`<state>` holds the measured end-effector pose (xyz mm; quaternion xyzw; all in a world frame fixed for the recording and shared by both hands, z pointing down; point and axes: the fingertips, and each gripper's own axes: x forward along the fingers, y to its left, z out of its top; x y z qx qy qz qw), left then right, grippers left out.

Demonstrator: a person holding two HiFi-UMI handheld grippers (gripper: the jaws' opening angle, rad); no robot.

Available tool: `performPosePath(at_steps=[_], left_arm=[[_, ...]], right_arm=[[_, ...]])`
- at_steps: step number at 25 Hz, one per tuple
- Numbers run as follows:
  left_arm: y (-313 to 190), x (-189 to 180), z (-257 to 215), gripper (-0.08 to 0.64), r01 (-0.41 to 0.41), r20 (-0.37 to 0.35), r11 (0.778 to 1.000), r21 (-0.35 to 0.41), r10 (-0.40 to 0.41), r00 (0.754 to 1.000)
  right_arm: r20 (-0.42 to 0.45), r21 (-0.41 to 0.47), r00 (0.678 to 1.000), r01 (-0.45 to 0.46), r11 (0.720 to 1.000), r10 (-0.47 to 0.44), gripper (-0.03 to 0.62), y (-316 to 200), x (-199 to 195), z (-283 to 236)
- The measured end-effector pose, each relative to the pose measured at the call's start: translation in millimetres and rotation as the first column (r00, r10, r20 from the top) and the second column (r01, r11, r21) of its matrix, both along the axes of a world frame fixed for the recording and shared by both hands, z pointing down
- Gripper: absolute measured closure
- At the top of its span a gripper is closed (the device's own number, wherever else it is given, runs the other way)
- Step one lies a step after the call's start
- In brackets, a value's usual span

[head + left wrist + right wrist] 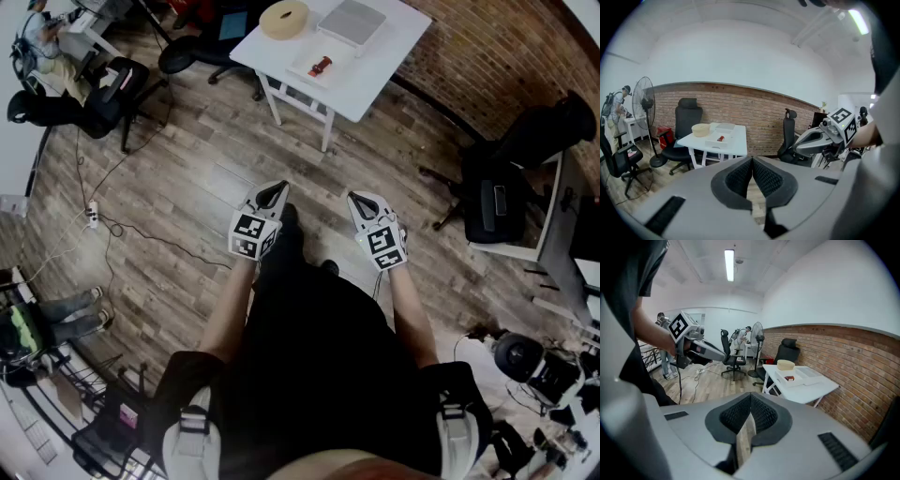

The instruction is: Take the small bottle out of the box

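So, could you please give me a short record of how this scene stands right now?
left gripper: shut, nothing between its jaws
right gripper: shut, nothing between its jaws
table: white, ahead of the person, apart from both grippers
box: shallow, white, on the table
small red item: lies in the box, probably the bottle, too small to be sure
also on table: round beige container, flat grey case
task state: not begun

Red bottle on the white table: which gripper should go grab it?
Left, but barely. The left gripper and right gripper are both shut, empty and far from the table; the small bottle in its box lies slightly nearer the left.
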<state>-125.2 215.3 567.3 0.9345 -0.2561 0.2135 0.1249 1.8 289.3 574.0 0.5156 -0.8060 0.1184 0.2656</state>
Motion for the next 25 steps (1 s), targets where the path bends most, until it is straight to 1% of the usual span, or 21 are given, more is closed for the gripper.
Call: performPosePath(at_steps=[2,4,6,7,9,12,14,17,21,25], left_arm=[[43.4,20.0,1.6,0.538,-0.015,-0.028,1.0,-0.004,0.015,1.0],[86.4,38.0,8.1,0.538,-0.061,-0.033,0.998,-0.006,0.061,0.998],[132.2,46.9,21.6,0.538,-0.118,0.0,0.993,-0.024,0.118,0.993],[154.6,48.5,28.0,0.538,-0.134,0.016,0.99,-0.04,0.134,0.991],[184.9,55.4,30.5,0.538,-0.143,0.023,0.988,-0.054,0.144,0.989],[201.6,74.2,15.1,0.538,-0.152,0.014,0.988,-0.011,0.152,0.988],[209.5,82.9,3.7,0.538,-0.157,0.012,0.987,0.027,0.157,0.988],[215.3,84.5,-11.2,0.538,-0.163,0.024,0.984,0.072,0.161,0.987],[211.7,78.9,-21.6,0.538,-0.151,0.038,0.984,0.089,0.148,0.988],[204.7,82.2,-26.1,0.538,-0.148,0.038,0.984,0.098,0.145,0.989]], right_arm=[[0.016,-0.015,1.0,-0.015,1.0,0.015,0.595,39.8,15.2,16.4],[0.021,-0.029,0.999,-0.032,0.999,0.033,0.594,71.5,28.3,30.7],[0.025,-0.034,0.999,-0.041,0.999,0.042,0.594,100.1,32.9,35.8],[0.031,-0.033,0.999,-0.041,0.999,0.042,0.595,114.8,32.9,33.9],[0.051,-0.018,0.998,-0.042,0.999,0.043,0.594,134.8,35.9,24.8],[0.078,0.012,0.996,-0.047,0.999,0.046,0.595,149.0,43.2,15.7],[0.087,0.013,0.995,-0.05,0.999,0.049,0.594,161.6,45.8,18.8],[0.091,0.013,0.994,-0.055,0.998,0.054,0.595,178.6,47.9,19.3],[0.089,0.034,0.995,-0.058,0.998,0.055,0.594,188.6,50.6,9.6],[0.085,0.055,0.995,-0.059,0.997,0.054,0.594,181.7,55.3,7.1]])
